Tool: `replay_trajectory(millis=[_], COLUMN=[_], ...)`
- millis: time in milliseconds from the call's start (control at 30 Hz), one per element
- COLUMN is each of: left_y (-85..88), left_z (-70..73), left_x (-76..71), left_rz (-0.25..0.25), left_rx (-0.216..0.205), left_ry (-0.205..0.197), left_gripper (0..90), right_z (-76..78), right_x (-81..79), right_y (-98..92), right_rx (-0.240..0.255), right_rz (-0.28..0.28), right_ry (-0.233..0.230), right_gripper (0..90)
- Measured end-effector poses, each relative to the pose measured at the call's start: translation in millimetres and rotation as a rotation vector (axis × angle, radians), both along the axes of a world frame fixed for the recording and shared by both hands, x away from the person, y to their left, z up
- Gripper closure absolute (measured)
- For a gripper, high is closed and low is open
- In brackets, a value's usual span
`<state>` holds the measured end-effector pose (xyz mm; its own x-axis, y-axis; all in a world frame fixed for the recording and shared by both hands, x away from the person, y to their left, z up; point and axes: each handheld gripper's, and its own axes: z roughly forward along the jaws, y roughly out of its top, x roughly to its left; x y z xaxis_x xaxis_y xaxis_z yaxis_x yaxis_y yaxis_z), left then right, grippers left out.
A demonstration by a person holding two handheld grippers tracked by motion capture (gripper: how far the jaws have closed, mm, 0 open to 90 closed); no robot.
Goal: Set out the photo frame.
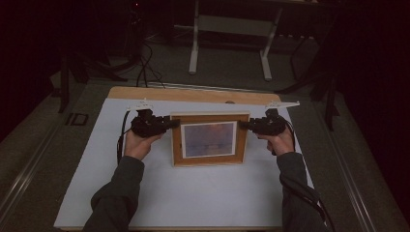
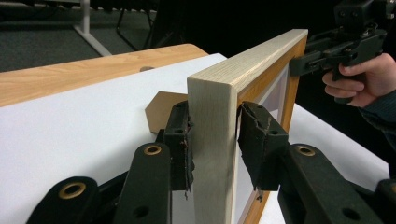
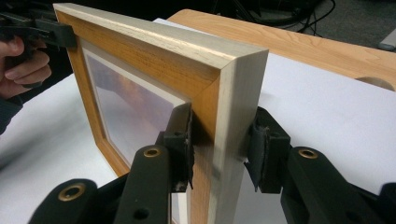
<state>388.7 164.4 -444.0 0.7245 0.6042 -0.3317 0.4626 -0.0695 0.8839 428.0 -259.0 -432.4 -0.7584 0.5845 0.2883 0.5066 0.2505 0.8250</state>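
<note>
Wooden picture frame [image 1: 210, 139] upright near the middle of the white surface [image 1: 193, 193], picture side facing the person, top edge pale, front face orange-brown. Left gripper [image 1: 175, 123] at the frame's left side edge, high up near the top corner; jaws clamped on that edge, one pad on the front face, the other on the back, both pressed against the wood in the left gripper view [image 2: 215, 140]. Right gripper [image 1: 244, 125] at the frame's right side edge, at matching height; jaws likewise closed on the edge, one pad on the orange-brown front, the other on the back [image 3: 219, 140]. A hand behind each gripper, forearms in dark sleeves either side of the frame. Behind the frame, a brown stand flap [image 2: 161, 109] sticking out from its back. Beyond the frame, a strip of bare wood tabletop [image 1: 193, 94] past the far edge of the white surface. Whether the frame's bottom edge touches the surface: cannot tell.
</note>
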Motion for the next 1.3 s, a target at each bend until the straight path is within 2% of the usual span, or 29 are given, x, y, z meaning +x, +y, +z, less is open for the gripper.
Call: replay_trajectory(millis=[633,1300], left_y=[-0.3,5.9], left_z=[-1.1,-0.2], left_x=[2.7,1.8], left_rz=[-0.012,-0.008], left_rx=[-0.017,-0.023], left_ry=[0.011,0.019], left_gripper=[64.8,63.8], right_z=[-0.6,-0.8], right_x=[-12.4,-17.0], right_y=[-3.1,1.6], right_rx=[0.004,0.005], right_rz=[-0.009,0.014], right_ry=[0.013,0.017], right_gripper=[64.9,65.3])
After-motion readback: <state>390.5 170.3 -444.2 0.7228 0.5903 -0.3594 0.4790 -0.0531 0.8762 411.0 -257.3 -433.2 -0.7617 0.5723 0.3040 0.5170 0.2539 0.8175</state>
